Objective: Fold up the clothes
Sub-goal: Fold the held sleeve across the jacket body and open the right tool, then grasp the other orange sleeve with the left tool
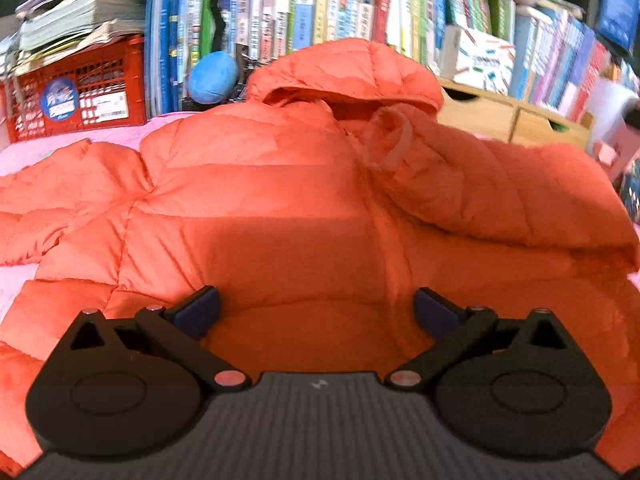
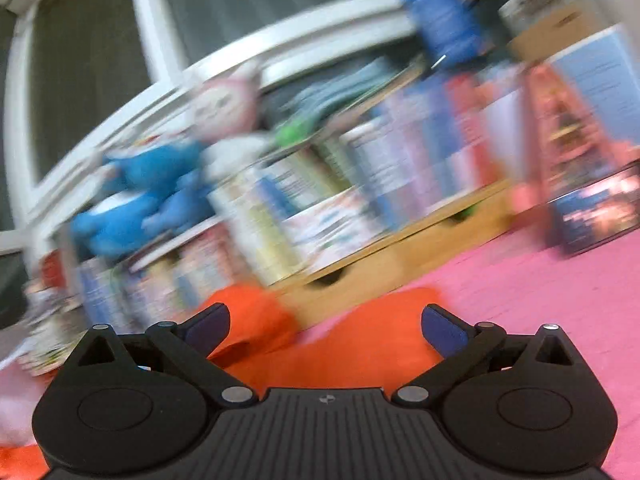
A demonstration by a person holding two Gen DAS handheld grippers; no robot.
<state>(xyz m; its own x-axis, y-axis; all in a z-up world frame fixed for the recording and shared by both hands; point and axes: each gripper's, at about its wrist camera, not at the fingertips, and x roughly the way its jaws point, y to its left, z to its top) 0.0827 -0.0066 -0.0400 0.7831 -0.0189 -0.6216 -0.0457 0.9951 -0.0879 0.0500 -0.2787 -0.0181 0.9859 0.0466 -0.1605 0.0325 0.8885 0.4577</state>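
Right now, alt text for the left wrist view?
An orange quilted hooded puffer jacket lies spread on a pink cover, with the left gripper open just above it, gripping nothing. Crowded bookshelves and a red plastic crate stand behind.

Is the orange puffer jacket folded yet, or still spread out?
Partly folded. The orange quilted puffer jacket lies on the pink cover; one sleeve is turned in over the front, the other still spread flat, hood up.

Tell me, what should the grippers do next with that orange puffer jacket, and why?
Probably bring the left gripper across to the sleeve still spread on the pink cover and fold it inward. The opposite side already lies folded over the orange puffer jacket, and both grippers, the right gripper too, stand open, holding nothing.
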